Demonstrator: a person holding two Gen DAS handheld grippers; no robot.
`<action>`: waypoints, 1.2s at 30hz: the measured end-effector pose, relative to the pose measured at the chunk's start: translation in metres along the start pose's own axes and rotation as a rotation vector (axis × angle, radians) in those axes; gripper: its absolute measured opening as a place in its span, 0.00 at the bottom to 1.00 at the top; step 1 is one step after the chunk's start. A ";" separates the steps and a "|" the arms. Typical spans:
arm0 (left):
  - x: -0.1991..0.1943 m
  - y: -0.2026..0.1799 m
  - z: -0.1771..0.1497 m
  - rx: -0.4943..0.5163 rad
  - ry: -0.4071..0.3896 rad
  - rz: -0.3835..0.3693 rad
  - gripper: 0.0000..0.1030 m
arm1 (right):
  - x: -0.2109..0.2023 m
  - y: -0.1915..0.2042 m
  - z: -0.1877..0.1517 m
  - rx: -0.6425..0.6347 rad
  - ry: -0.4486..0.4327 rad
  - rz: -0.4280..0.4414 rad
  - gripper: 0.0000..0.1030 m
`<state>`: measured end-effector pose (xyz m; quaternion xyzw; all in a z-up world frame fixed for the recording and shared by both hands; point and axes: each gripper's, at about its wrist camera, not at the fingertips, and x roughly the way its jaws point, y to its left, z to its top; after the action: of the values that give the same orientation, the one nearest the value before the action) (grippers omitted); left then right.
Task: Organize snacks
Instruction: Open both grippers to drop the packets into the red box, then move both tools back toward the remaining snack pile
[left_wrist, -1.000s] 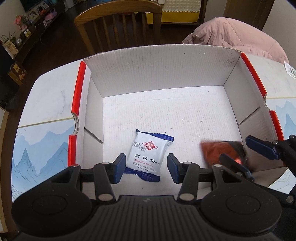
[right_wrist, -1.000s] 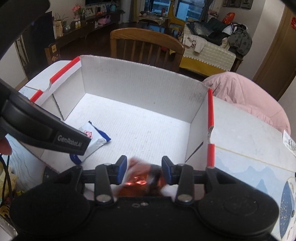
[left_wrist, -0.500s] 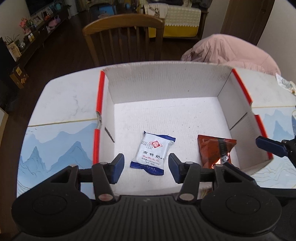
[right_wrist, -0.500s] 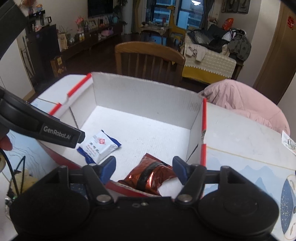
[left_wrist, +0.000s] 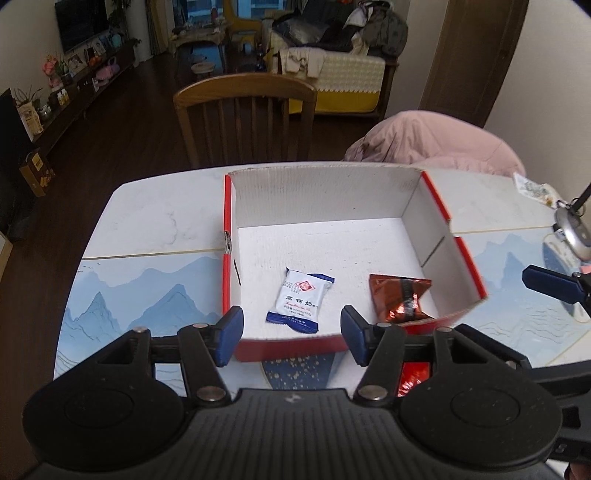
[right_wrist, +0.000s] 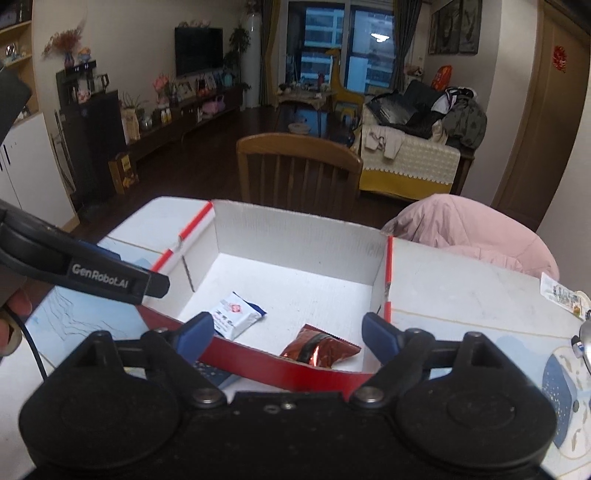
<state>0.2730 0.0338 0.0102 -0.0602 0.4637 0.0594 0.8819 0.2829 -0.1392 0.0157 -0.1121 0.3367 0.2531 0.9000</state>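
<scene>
Beyond my table (left_wrist: 155, 229) I see a dim living room, with a wooden chair (left_wrist: 243, 122) pushed up at the far edge and a pink jacket (left_wrist: 436, 144) heaped beside it. On the table sits the white cardboard box (left_wrist: 321, 199) with red-edged walls, open at the top. Inside it, near the front wall, lie my two snacks: the white-and-blue packet (left_wrist: 301, 300) to the left and the reddish-brown foil packet (left_wrist: 400, 297) to the right, apart from each other. My left gripper (left_wrist: 291, 334) hangs just outside the box's front wall, jaws spread wide and holding nothing. My right gripper (right_wrist: 288, 334) hovers there too, likewise spread and empty.
</scene>
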 end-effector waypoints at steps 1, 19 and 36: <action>-0.006 0.001 -0.003 0.000 -0.009 -0.005 0.56 | -0.005 0.001 -0.001 0.004 -0.008 0.001 0.86; -0.090 0.024 -0.078 0.016 -0.179 -0.054 0.73 | -0.071 0.036 -0.048 0.045 -0.065 0.024 0.96; -0.045 0.067 -0.160 -0.144 0.012 -0.057 0.81 | -0.053 0.018 -0.139 0.261 0.065 0.023 1.00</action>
<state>0.1074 0.0717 -0.0464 -0.1369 0.4616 0.0670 0.8739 0.1624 -0.1964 -0.0538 0.0017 0.3972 0.2138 0.8925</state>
